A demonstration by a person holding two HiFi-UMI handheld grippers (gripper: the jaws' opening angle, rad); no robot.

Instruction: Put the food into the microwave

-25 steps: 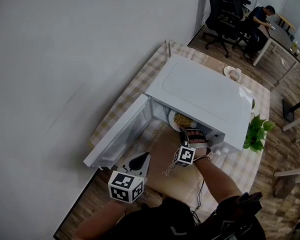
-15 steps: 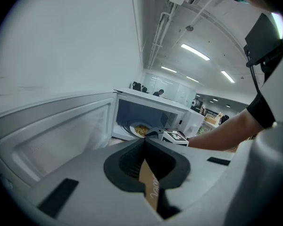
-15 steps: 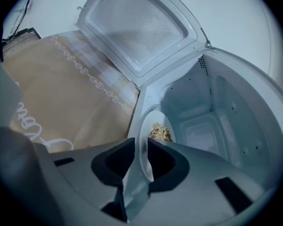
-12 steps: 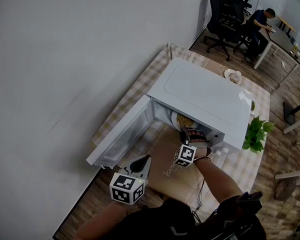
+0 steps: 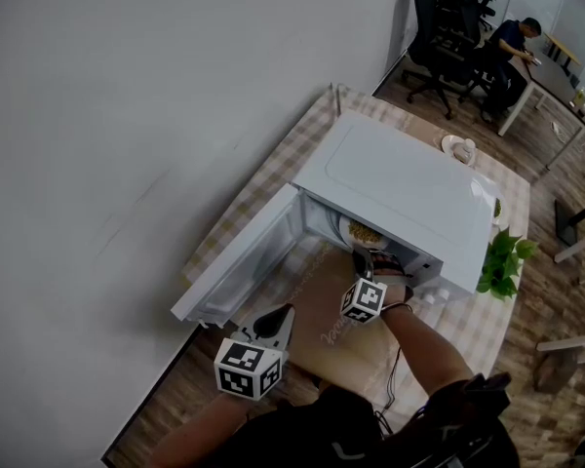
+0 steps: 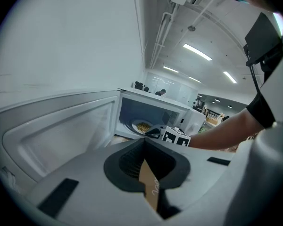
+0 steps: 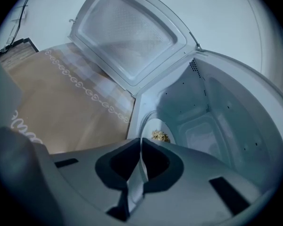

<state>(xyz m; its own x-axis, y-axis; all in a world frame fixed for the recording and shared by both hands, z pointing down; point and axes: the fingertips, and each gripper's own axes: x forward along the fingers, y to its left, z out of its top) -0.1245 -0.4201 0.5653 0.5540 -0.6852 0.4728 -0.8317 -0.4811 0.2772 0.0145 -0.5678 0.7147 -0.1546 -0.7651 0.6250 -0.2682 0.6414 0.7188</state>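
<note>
Left tongs hover over the brown mat in front of the microwave, off toward its open door. They are pressed together with nothing in them, and a sliver of the mat shows behind them in the left gripper view. Right tongs are at the microwave's mouth, pinching the rim of a white plate. The rim shows edge-on as a thin pale strip between them in the right gripper view. The plate carries yellowish food and sits just inside the microwave's cavity, at its front edge. I cannot tell whether it rests on the floor of the cavity. The door hangs wide open to the microwave's left. The microwave stands on a tabletop with a checked cloth. A green plant is at the microwave's right front corner and a small dish is behind the microwave. Farther off are office chairs and a seated person at a desk.
</note>
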